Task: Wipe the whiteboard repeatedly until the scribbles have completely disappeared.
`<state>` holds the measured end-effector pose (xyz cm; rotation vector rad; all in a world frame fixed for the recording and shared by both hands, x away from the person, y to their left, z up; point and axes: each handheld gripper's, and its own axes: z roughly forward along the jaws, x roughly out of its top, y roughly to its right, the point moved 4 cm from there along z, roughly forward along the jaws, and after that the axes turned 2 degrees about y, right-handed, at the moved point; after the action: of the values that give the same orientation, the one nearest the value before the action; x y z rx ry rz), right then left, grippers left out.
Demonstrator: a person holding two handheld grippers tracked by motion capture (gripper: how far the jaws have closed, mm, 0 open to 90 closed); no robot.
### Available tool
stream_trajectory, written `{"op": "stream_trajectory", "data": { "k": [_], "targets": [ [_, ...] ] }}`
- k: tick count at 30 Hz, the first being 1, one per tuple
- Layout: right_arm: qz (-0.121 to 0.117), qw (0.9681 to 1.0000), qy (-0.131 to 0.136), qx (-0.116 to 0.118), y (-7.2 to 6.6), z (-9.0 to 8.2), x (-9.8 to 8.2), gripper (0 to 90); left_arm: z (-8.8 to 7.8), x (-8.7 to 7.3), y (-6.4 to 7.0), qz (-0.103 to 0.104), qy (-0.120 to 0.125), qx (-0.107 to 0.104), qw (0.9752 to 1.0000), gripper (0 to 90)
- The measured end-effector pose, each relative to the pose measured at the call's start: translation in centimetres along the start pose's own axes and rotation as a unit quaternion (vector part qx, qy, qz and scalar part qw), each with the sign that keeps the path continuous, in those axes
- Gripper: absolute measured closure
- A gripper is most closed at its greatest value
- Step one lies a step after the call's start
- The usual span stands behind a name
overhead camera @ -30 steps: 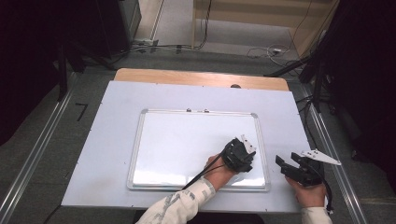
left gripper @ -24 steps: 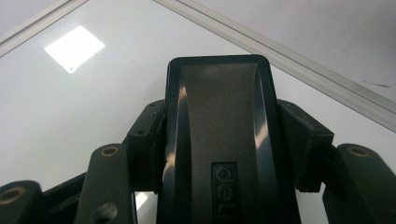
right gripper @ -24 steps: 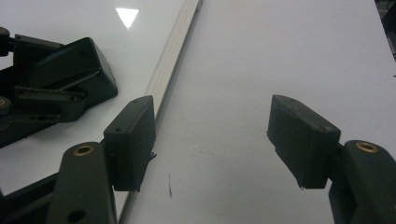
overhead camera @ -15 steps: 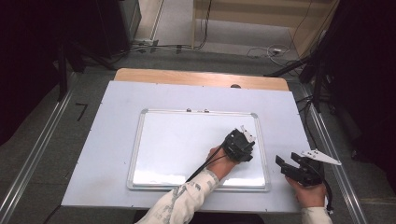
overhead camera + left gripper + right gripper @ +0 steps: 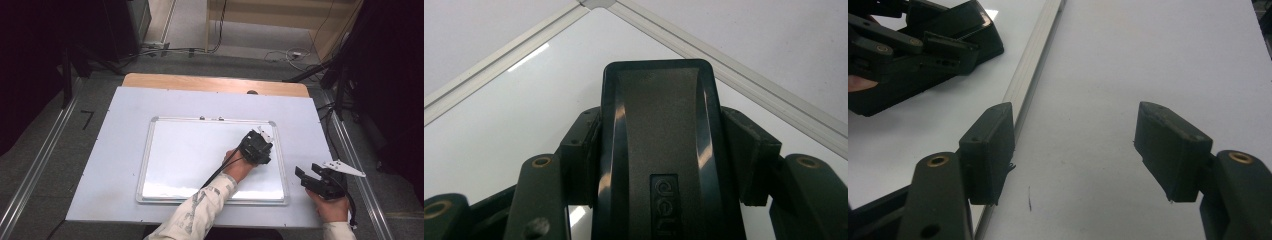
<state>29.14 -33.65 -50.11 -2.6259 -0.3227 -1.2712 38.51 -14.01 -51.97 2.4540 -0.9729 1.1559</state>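
Eraser, black plastic with a curved back and an embossed logo (image 5: 659, 150): your left gripper (image 5: 256, 147) has its jaws clamped on the eraser's two sides, right of centre in the high view. The eraser sits low on the white, silver-framed whiteboard (image 5: 190, 155), probably so that its underside can rub the surface. In the left gripper view the board's frame corner lies just beyond the eraser's front edge at the top of the frame, so you are working near the board's far right corner.

Your right gripper (image 5: 1075, 145) waits at the lower right of the high view, jaws wide apart and holding nothing, over the pale grey table mat (image 5: 1148, 60) beside the board's right rail, likely parked out of the way.

Count: one eraser, one whiteboard, two grippers, and two small dark spots (image 5: 210, 118) on the board's far rail, too small to identify.
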Motion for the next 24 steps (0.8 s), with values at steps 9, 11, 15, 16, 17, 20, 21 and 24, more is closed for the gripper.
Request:
{"op": "stream_trajectory", "data": {
  "k": [9, 11, 15, 16, 17, 20, 21, 24],
  "targets": [
    [0.002, 1.0000, -0.001, -0.002, 0.0, 0.0, 0.0, 31.2, 0.5, 0.4, -0.6, 0.001, 0.001, -0.001, 1.0000, 40.9],
    [0.002, 1.0000, -0.001, 0.000, 0.0, 0.0, 0.0, 31.2, 0.7, 0.6, -0.7, 0.002, 0.000, -0.001, 1.0000, 40.9],
    [0.002, 1.0000, -0.003, 0.000, 0.1, 0.1, -0.1, 31.2, 0.9, 0.8, -1.0, 0.000, 0.000, 0.001, 1.0000, 40.9],
    [0.002, 1.0000, -0.003, -0.001, 0.0, 0.1, -0.1, 31.2, 1.0, 0.9, -1.1, 0.000, -0.001, 0.001, 1.0000, 40.9],
    [0.001, 1.0000, -0.002, 0.000, 0.0, 0.1, -0.1, 31.2, 1.1, 0.9, -1.1, -0.001, 0.000, 0.001, 1.0000, 40.9],
    [0.002, 1.0000, -0.002, 0.000, 0.0, 0.1, -0.1, 31.2, 1.2, 1.0, -1.3, 0.000, 0.001, -0.001, 1.0000, 40.8],
    [0.001, 1.0000, -0.002, -0.001, 0.1, 0.1, -0.1, 31.2, 1.2, 1.1, -1.4, -0.001, 0.003, -0.002, 1.0000, 40.9],
    [0.003, 1.0000, -0.004, -0.002, 0.1, 0.1, -0.1, 31.2, 1.4, 1.2, -1.5, -0.003, 0.003, 0.000, 1.0000, 40.9]
  ]
}}
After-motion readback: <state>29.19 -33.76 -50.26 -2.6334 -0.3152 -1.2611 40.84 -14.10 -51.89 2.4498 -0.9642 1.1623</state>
